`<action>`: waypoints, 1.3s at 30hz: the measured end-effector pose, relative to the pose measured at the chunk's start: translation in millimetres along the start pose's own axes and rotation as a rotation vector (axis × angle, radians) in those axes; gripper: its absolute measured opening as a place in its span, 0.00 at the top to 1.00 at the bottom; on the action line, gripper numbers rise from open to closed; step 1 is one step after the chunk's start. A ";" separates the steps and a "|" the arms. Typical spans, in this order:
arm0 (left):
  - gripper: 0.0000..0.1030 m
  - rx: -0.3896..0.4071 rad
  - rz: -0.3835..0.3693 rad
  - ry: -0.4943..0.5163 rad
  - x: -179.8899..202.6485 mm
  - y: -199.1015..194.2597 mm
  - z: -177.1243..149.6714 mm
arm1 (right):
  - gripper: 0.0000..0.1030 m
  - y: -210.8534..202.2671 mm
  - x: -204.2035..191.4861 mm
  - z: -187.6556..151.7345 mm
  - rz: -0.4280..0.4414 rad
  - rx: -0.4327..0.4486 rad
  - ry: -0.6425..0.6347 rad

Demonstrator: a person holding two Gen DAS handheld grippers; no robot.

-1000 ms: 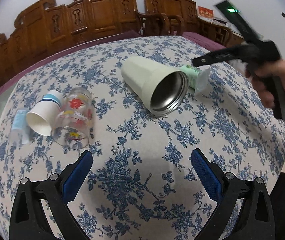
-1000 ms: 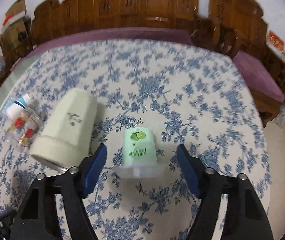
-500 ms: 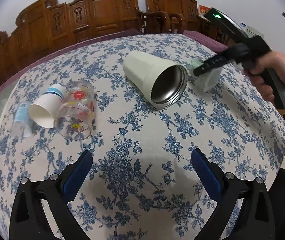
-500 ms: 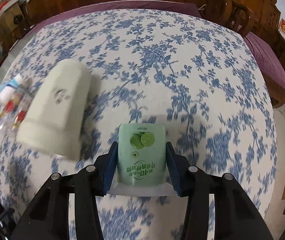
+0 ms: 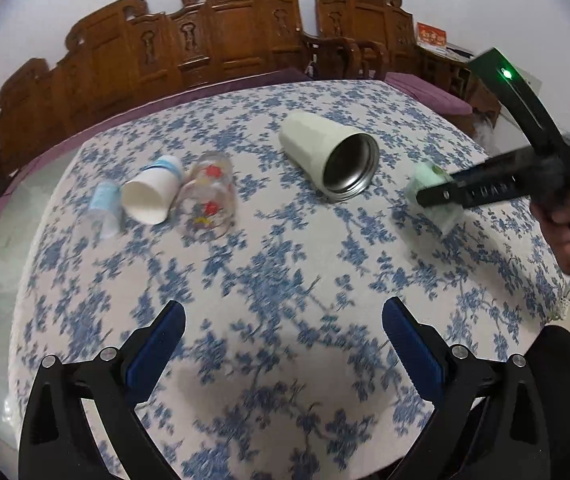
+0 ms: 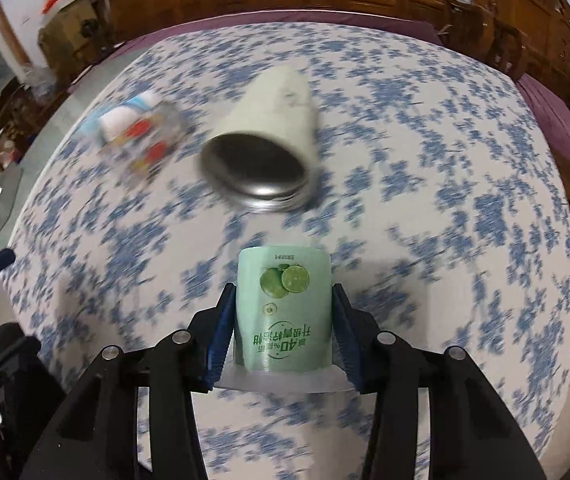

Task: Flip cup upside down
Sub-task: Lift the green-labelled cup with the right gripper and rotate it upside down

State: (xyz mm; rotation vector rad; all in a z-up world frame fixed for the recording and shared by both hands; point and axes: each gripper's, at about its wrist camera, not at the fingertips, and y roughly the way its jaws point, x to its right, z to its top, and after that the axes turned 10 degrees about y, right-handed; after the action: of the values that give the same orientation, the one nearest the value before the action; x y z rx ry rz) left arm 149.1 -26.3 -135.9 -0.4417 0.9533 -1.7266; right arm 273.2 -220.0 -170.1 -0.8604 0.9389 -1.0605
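My right gripper (image 6: 283, 320) is shut on a green plastic cup (image 6: 283, 312) with a lime picture, held above the cloth with its rim toward the camera. In the left wrist view the green cup (image 5: 429, 188) shows at the right, in the right gripper (image 5: 445, 196). My left gripper (image 5: 283, 336) is open and empty over the near part of the table. A cream steel-lined tumbler (image 5: 327, 160) lies on its side mid-table; it also shows in the right wrist view (image 6: 269, 152).
A white paper cup (image 5: 151, 198), a printed glass (image 5: 209, 200) and a small clear cup (image 5: 103, 208) lie on their sides at the left. The round table has a blue-flowered cloth (image 5: 285, 264). Carved wooden chairs (image 5: 237, 32) stand behind.
My right gripper closed on the green cup, lifted it off the cloth and swung it toward the near right. The left gripper drew back a little.
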 end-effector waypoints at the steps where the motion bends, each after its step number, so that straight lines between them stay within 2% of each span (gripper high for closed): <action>1: 0.08 -0.001 0.005 -0.005 -2.0 -2.9 -3.1 | 0.52 -0.1 -6.7 -4.0 0.008 0.000 -0.007; 14: 0.08 -0.021 0.073 -0.115 -46.2 -24.9 -33.3 | 0.52 13.7 -85.8 -41.5 0.105 -0.042 -0.057; 23: 0.08 -0.040 0.089 -0.140 -56.9 -19.1 -35.9 | 0.51 30.6 -106.3 -41.4 0.100 -0.060 -0.096; 29: 0.08 -0.044 0.106 -0.133 -59.2 -17.5 -34.8 | 0.49 38.1 -106.8 -38.2 0.125 -0.059 -0.069; 30: 0.08 -0.046 0.107 -0.136 -59.9 -17.7 -35.0 | 0.43 37.8 -106.3 -37.4 0.129 -0.049 -0.061; 32: 0.08 -0.050 0.109 -0.137 -60.8 -18.5 -36.0 | 0.39 31.8 -107.1 -37.0 0.139 -0.011 -0.060; 36: 0.08 -0.059 0.115 -0.131 -60.3 -18.2 -34.1 | 0.38 7.3 -105.2 -37.5 0.151 0.094 -0.060; 39: 0.08 -0.063 0.101 -0.124 -58.3 -16.1 -27.9 | 0.37 -14.5 -94.7 -45.4 0.128 0.185 -0.048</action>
State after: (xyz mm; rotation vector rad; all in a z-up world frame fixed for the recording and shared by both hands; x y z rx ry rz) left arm 141.2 39.7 -131.4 -0.5270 0.9269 -1.5638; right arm 207.1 -138.8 -153.9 -0.6616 0.8302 -0.9948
